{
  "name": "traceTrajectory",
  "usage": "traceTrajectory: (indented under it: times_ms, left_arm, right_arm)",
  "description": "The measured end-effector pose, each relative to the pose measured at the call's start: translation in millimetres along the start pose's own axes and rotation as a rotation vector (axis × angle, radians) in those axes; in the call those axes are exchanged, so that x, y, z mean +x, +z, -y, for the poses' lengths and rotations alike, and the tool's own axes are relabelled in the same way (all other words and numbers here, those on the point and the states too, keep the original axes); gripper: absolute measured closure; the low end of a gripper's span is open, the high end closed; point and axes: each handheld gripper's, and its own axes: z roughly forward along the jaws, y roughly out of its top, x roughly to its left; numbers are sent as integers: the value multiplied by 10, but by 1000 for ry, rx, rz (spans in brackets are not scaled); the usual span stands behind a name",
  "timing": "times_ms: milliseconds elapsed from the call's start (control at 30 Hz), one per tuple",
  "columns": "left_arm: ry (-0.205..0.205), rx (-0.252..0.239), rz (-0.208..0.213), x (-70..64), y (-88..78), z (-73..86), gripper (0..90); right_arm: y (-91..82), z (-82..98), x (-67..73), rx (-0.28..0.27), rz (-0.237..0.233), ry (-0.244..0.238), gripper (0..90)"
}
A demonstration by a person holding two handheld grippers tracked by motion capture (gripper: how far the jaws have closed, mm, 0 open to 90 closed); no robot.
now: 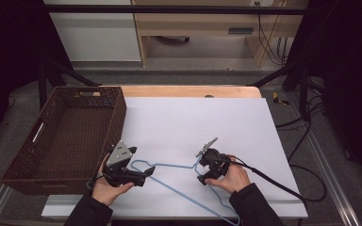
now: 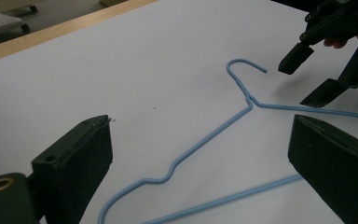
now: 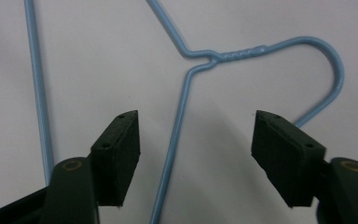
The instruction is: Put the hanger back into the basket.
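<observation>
Blue wire hanger (image 1: 184,181) flat on the white counter (image 1: 193,122), near its front edge.
Right tongs (image 3: 196,154) gape wide above its neck; left tongs (image 2: 200,172) released at one shoulder, wicker basket (image 1: 66,136) beside them.

No legible text, label, brand, number or sign is observed in the high view or in either gripper view. A small dark plate (image 1: 241,31) is noted on the front of the wooden furniture behind the table; any marking on it is too small and blurred to be read.
</observation>
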Motion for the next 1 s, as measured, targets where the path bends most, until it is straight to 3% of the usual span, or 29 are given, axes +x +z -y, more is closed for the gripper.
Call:
traceTrajectory:
  times_ms: [400,667,1000]
  left_arm:
    - [7,10,4,-19,23,1,61]
    - [8,23,6,-24,47,11,62]
    - [9,29,5,-36,62,12,62]
  right_arm:
    - [140,0,63,90,-24,-11,577]
    - [178,10,91,96,-24,-16,688]
    - [186,-9,75,114,-29,34,801]
